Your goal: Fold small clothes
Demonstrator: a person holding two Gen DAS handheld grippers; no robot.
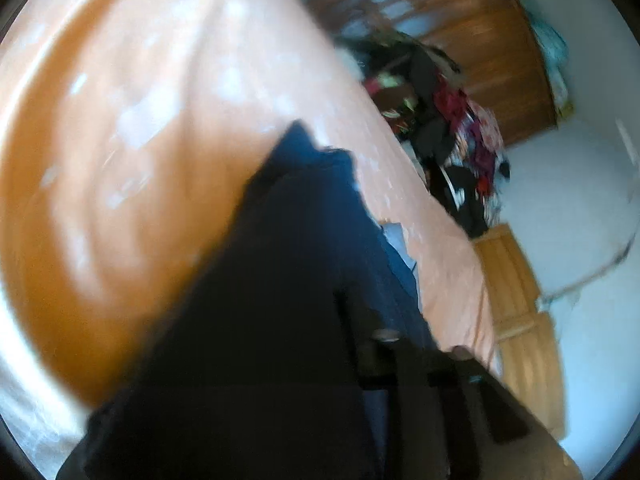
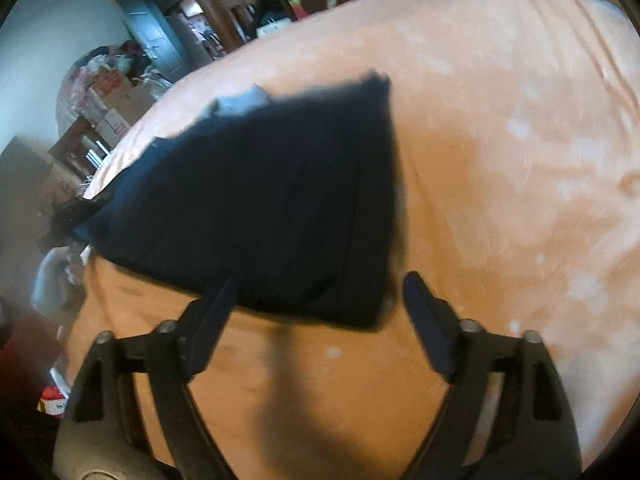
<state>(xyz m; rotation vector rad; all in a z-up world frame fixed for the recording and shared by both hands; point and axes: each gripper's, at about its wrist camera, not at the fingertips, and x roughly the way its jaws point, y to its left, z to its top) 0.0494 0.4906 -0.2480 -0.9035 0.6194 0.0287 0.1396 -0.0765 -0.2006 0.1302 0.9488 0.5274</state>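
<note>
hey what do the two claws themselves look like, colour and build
The right claw is matte black plastic: two angled arms with silver pivot bolts, ending in flat, dark navy finger pads. The left claw is blurred and mostly hidden by dark cloth; only black parts and one silvery bolt show.

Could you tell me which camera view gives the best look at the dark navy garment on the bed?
The right wrist view: the navy garment lies whole on the orange bedspread, ahead of the open right gripper. The left wrist view shows only a blurred, close-up part of it.

We are in a home bedroom: a bed [image 2: 500, 160] under a peach sheet, a wooden wardrobe [image 1: 480, 48] (clothes heaped [image 1: 460, 140] beside it).
</note>
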